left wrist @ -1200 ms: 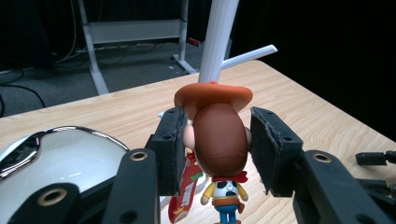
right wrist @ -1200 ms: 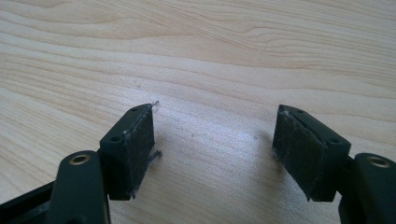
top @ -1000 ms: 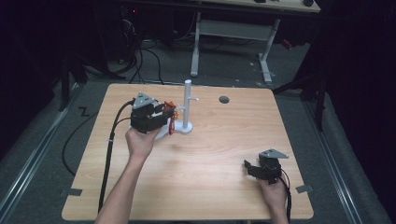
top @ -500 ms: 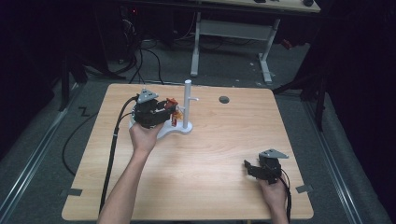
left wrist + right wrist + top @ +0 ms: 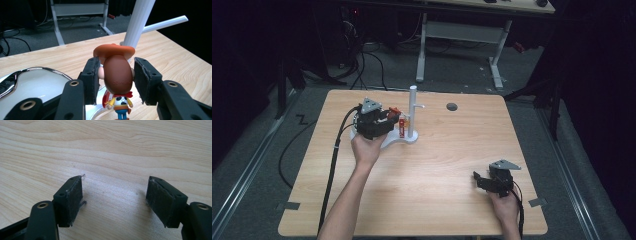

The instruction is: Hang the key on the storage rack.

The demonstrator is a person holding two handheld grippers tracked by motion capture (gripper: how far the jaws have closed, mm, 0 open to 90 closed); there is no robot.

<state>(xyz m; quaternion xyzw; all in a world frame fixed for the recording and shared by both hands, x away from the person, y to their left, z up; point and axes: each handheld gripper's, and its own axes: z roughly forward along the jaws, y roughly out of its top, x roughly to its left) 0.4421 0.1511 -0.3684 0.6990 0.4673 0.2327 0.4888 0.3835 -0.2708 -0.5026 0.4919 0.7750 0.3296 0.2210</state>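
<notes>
In the high view the cowboy figure (image 5: 402,126) is mostly hidden behind the left gripper (image 5: 393,118), showing as a small red and orange patch just beside the white stand (image 5: 413,116). The left gripper view shows it from behind, so the face is hidden and its legs are cut off at the bottom edge. Small raised writing sits on the back of the figure's brown head (image 5: 117,75), too fine to read. The left gripper (image 5: 115,80) pinches that head from both sides, pads pressed at the ears, under the orange hat (image 5: 113,51). The stand's post (image 5: 138,22) rises just behind the figure and runs out of the top of the picture; a thin side peg (image 5: 166,23) sticks out from it. A shiny white dish (image 5: 35,82) lies partly hidden behind the left jaw.

The right gripper (image 5: 482,178) rests near the table's (image 5: 452,165) front right corner, well apart from the figure, its jaws spread over bare wood with nothing between them.
</notes>
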